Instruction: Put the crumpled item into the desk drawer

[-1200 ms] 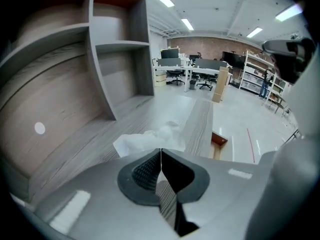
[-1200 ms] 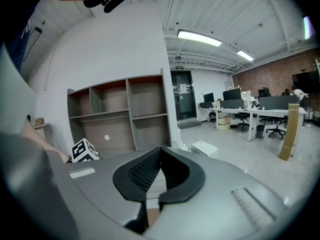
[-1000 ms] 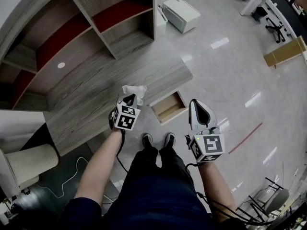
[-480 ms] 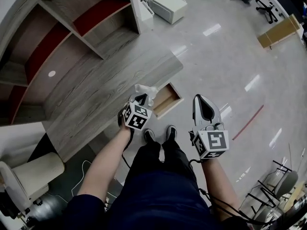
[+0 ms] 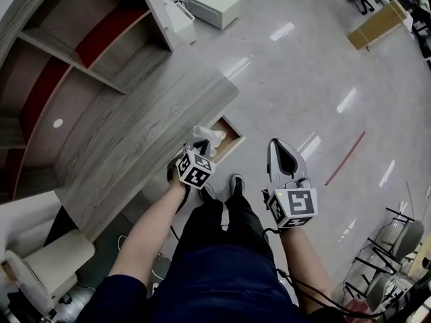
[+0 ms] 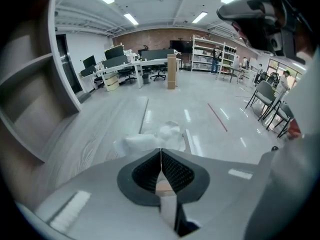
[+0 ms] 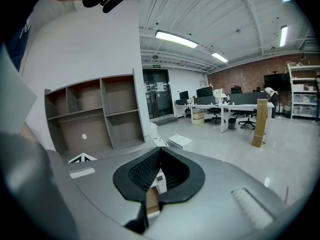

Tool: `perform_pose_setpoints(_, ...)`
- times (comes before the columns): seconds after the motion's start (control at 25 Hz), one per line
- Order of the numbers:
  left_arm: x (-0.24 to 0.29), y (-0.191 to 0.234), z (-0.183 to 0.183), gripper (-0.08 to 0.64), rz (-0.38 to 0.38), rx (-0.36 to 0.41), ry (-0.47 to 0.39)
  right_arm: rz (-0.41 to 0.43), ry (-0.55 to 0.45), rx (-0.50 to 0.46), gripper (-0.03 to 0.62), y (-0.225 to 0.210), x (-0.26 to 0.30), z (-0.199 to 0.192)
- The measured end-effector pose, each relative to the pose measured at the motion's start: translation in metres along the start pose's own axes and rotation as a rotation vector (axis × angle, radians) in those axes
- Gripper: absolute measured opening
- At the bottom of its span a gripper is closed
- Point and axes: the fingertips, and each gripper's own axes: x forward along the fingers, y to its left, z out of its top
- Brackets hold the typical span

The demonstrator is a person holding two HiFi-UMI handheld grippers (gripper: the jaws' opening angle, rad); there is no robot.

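My left gripper (image 5: 202, 144) is shut on a white crumpled paper (image 5: 208, 136), which it holds in the air just over the near end of the open wooden desk drawer (image 5: 228, 138). In the left gripper view the paper (image 6: 154, 140) bulges out beyond the closed jaw tips (image 6: 160, 149). The drawer sticks out from under the grey wood-grain desk (image 5: 135, 133). My right gripper (image 5: 278, 149) hangs to the right of the drawer over the floor, shut and holding nothing; its own view shows the tips (image 7: 160, 149) meeting.
Open shelving with red backs (image 5: 81, 46) rises behind the desk. A white box (image 5: 212, 4) lies on the polished floor beyond it, and a cardboard piece (image 5: 377, 24) at the far right. The person's shoes (image 5: 234, 183) stand just below the drawer. A beige chair (image 5: 47, 261) sits at the lower left.
The left gripper has carried the crumpled paper rightwards off the desk edge to above the drawer. The view has shifted with the person; the right gripper keeps its place.
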Motion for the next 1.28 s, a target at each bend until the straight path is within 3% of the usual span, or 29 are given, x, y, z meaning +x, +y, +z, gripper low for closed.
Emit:
perform_pose_setpoints(0.64,0.07,-0.044,-0.03,0.008,-0.106,0.153,0.136,-0.067,0.084,0.046,0.006,-0.031,-0.011,-0.044)
perform_pose_setpoints(1.28,0.109,-0.047,-0.057,0.011,-0.134,0.18,0.259,-0.054,0.138,0.079,0.006,-0.03,-0.004,-0.07)
